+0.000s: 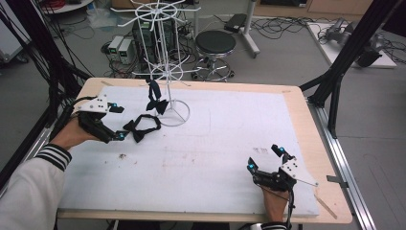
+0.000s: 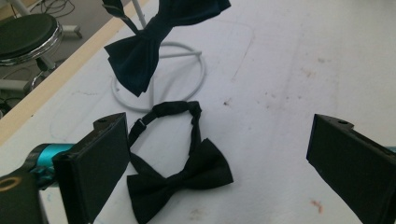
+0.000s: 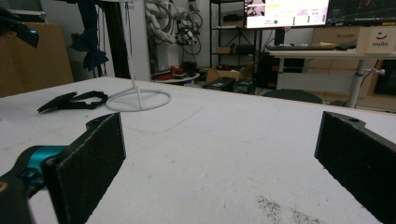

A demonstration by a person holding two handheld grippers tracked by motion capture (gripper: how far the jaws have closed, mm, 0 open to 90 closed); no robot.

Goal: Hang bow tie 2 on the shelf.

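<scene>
A black bow tie [image 1: 141,127] [image 2: 180,175] [image 3: 72,100] with its strap looped lies flat on the white mat, left of the stand's ring base. A dark blue bow tie [image 1: 155,99] [image 2: 140,51] [image 3: 91,46] hangs from a low arm of the white wire stand [image 1: 165,72] [image 3: 137,95]. My left gripper [image 1: 117,122] [image 2: 219,158] is open just left of the black bow tie, jaws spread on either side of it and apart from it. My right gripper [image 1: 266,157] [image 3: 219,158] rests open near the mat's front right with nothing between its jaws.
The white mat [image 1: 215,143] covers most of the wooden table [image 1: 306,139]. A black stool [image 1: 215,45] stands behind the table's far edge. Black frame posts [image 1: 344,57] rise at the right. Desks and a monitor [image 3: 285,11] are in the background.
</scene>
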